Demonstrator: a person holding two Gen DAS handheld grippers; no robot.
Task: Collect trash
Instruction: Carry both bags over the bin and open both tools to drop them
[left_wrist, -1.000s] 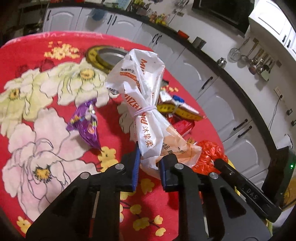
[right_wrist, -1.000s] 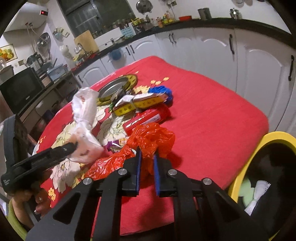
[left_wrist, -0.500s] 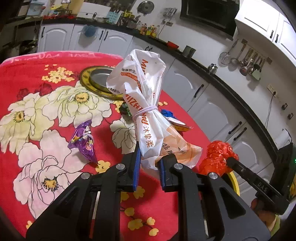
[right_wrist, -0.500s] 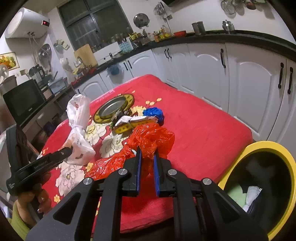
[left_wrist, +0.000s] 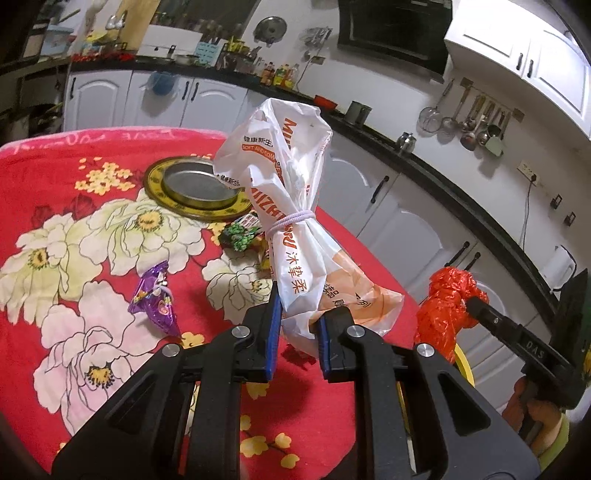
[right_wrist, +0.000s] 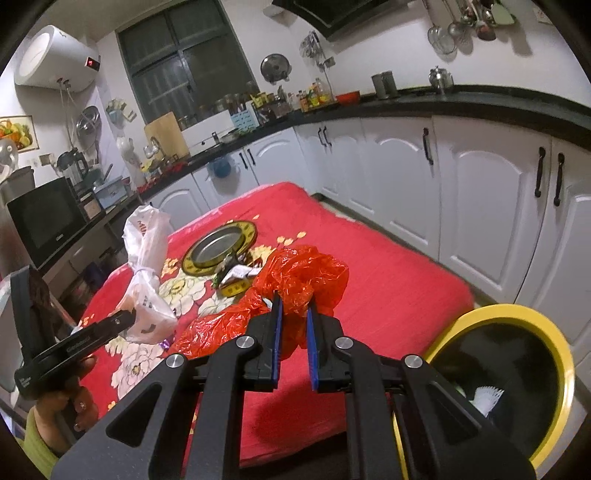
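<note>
My left gripper (left_wrist: 295, 325) is shut on a white plastic bag (left_wrist: 291, 221) with orange print, tied with a band, and holds it upright above the red flowered table (left_wrist: 74, 258). The bag also shows in the right wrist view (right_wrist: 146, 273). My right gripper (right_wrist: 292, 332) is shut on a crumpled red plastic bag (right_wrist: 299, 277), held over the table's near edge; it shows at the right of the left wrist view (left_wrist: 447, 306). A yellow-rimmed black trash bin (right_wrist: 506, 376) stands on the floor at lower right, with some trash inside.
On the table lie a purple wrapper (left_wrist: 155, 299), a green and black wrapper (left_wrist: 240, 236), a yellow packet (right_wrist: 236, 288) and a round metal tray with a gold rim (left_wrist: 192, 188). White kitchen cabinets (right_wrist: 461, 192) line the far side.
Both grippers have lifted their bags higher above the table. The right gripper has moved with the red bag towards the yellow bin, which now shows larger.
</note>
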